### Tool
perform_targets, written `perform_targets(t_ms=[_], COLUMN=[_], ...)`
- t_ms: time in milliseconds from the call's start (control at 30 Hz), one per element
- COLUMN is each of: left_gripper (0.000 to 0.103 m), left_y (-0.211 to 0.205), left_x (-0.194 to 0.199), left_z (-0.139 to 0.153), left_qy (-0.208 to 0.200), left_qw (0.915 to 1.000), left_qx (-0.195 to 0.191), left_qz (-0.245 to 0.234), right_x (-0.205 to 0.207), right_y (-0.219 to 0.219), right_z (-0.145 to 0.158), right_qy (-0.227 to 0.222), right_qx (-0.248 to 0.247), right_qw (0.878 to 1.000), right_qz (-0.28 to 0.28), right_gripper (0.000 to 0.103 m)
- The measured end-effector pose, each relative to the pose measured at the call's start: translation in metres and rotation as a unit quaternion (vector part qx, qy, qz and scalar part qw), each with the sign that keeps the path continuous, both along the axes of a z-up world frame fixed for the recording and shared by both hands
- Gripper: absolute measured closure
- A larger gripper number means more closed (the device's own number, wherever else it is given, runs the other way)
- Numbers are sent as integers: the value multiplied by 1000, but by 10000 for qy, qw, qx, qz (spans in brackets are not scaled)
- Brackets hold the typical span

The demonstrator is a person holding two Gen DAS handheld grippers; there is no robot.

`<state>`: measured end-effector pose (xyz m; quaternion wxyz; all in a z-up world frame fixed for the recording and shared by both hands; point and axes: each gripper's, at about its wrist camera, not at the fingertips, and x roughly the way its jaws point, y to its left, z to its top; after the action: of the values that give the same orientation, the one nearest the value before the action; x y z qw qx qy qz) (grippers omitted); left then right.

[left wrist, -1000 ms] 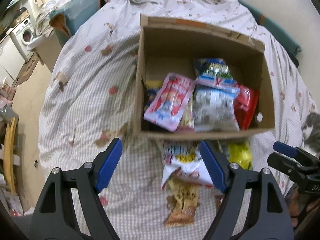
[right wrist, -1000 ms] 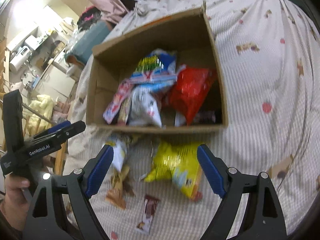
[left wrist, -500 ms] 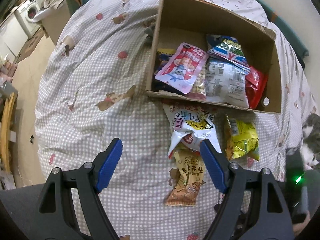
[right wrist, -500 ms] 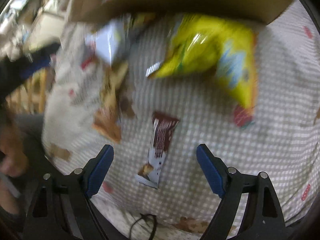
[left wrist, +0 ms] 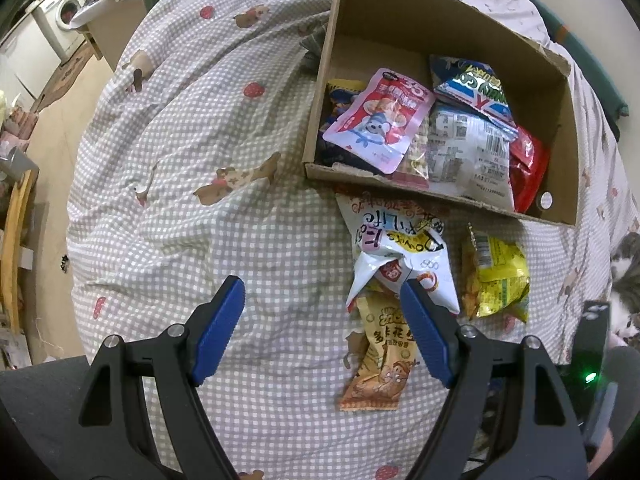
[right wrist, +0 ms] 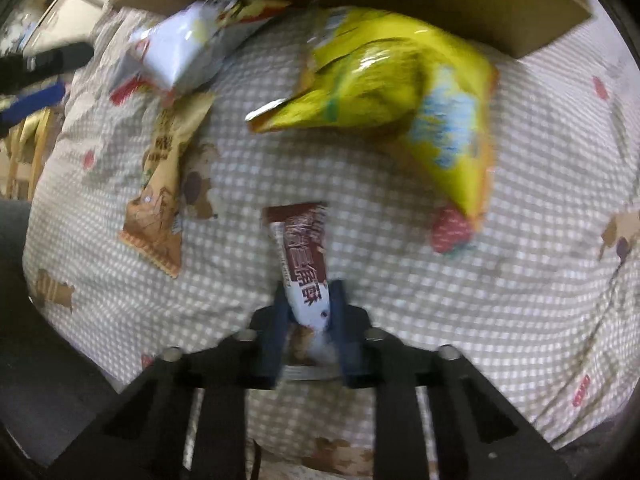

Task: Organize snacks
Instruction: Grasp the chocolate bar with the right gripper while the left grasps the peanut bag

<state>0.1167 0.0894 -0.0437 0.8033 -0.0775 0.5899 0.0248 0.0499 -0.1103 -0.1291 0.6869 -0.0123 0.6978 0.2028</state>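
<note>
The right gripper (right wrist: pixel 307 312) is clamped on the chocolate bar (right wrist: pixel 306 260); lift it straight, then carry it over the box (left wrist: pixel 560 128). The left gripper (left wrist: pixel 322 328) hangs open, empty.

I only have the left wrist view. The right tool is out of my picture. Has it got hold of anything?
Observer: Yes, the right tool has just closed on a brown and white snack bar.
Operator: Is the bar off the bedspread?
Observer: Cannot tell; its far end points at the yellow bag.
Operator: Anything else loose near it?
Observer: A tan peanut packet lies to its left.
</note>
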Motion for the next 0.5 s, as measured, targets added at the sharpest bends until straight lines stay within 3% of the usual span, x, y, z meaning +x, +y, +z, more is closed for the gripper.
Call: perform_targets(t_ms=[267,500], left_gripper=[26,26], left_y=[-2,-29], left_x=[-7,-14], left_z=[-11,-34], left_qy=[178,539], left_qw=[9997,9966], left_qx=[129,142], left_qz=[-72,-604], right_x=[-1,4], right_y=[-14,-32], right_z=[39,70], right_qy=[-545,-1009], right_qx=[796,1282], right_qw=[9949,9841], right_qz=[-279,-704], right_gripper=[86,86])
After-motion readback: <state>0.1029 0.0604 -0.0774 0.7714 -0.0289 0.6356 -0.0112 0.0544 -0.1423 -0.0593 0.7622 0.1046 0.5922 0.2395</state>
